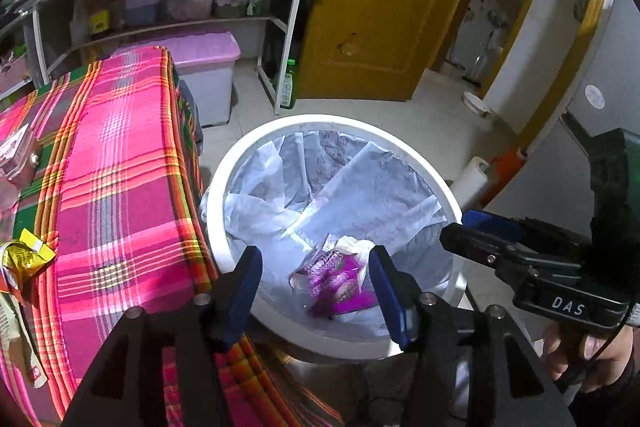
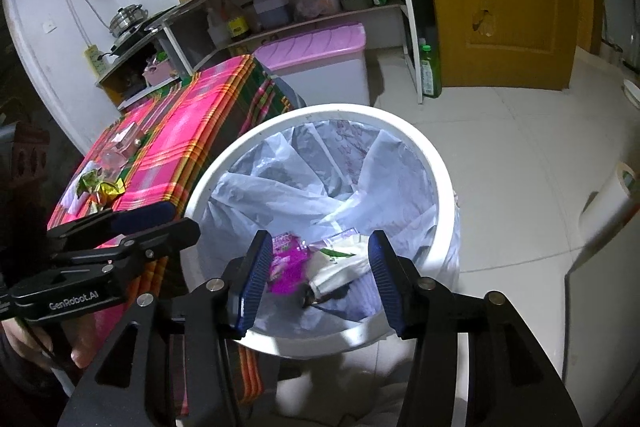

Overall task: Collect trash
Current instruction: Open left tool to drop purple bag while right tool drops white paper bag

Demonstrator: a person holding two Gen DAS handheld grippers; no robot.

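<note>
Two hand-held grippers: the left hand-held gripper point(image 1: 316, 291) and the right hand-held gripper point(image 2: 318, 283), both with jaws apart and empty. One white trash bin point(image 1: 224, 167) with one plastic liner point(image 1: 360, 187). Inside it, one purple wrapper point(image 1: 340, 283) and one white wrapper point(image 2: 340, 267). One bench under a plaid cloth point(image 1: 120, 167), one yellow wrapper point(image 1: 26, 259) at its 9 o'clock edge. One pink-lidded storage box point(image 1: 208, 51). One green bottle point(image 2: 431, 73) on the floor.

The bin point(image 1: 448, 199) has a wide open top, with just a few wrappers point(image 1: 336, 279) deep at the bottom. The table point(image 1: 120, 167) stands right against its left side. On the right, bare floor point(image 2: 520, 147) gives lots of room.
</note>
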